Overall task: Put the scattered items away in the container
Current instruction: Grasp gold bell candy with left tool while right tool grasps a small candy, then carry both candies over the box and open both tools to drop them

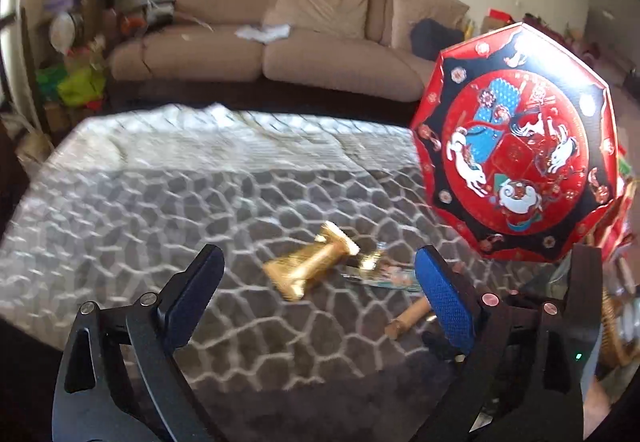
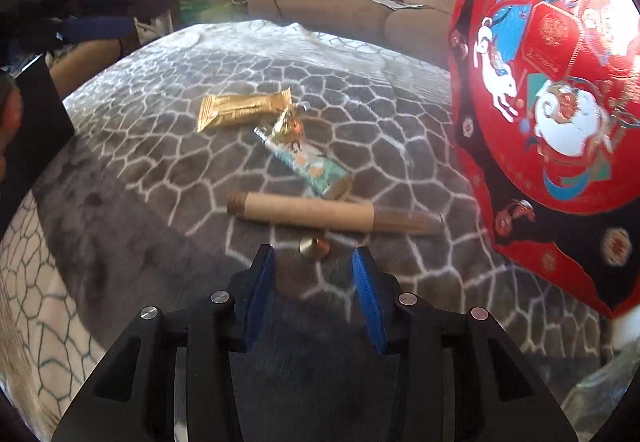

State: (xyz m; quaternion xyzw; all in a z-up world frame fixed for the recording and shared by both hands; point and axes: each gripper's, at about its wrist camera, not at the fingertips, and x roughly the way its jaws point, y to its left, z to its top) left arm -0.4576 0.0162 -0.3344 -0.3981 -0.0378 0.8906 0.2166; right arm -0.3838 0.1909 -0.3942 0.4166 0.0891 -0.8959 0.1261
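No brand or writing can be read on any wrapper; the print is too blurred. A grey plush blanket with a white cracked-stone pattern (image 2: 168, 178) covers the surface, soft and rumpled toward its far edge. On it lie a crinkled gold foil snack bar (image 2: 244, 109), a teal and white printed wrapper with a gold twisted end (image 2: 308, 158) just beside it, and a brown cardboard tube (image 2: 320, 213) nearer the camera. A small round metallic piece (image 2: 314, 245) sits just before the tube. A red octagonal lid with white animal pictures (image 2: 548, 90) stands tilted at the right. The right hand-held gripper (image 2: 314, 274) is partly open and empty above the small piece. The left hand-held gripper (image 1: 316, 278) is wide open, holding nothing, with bare blanket to its left
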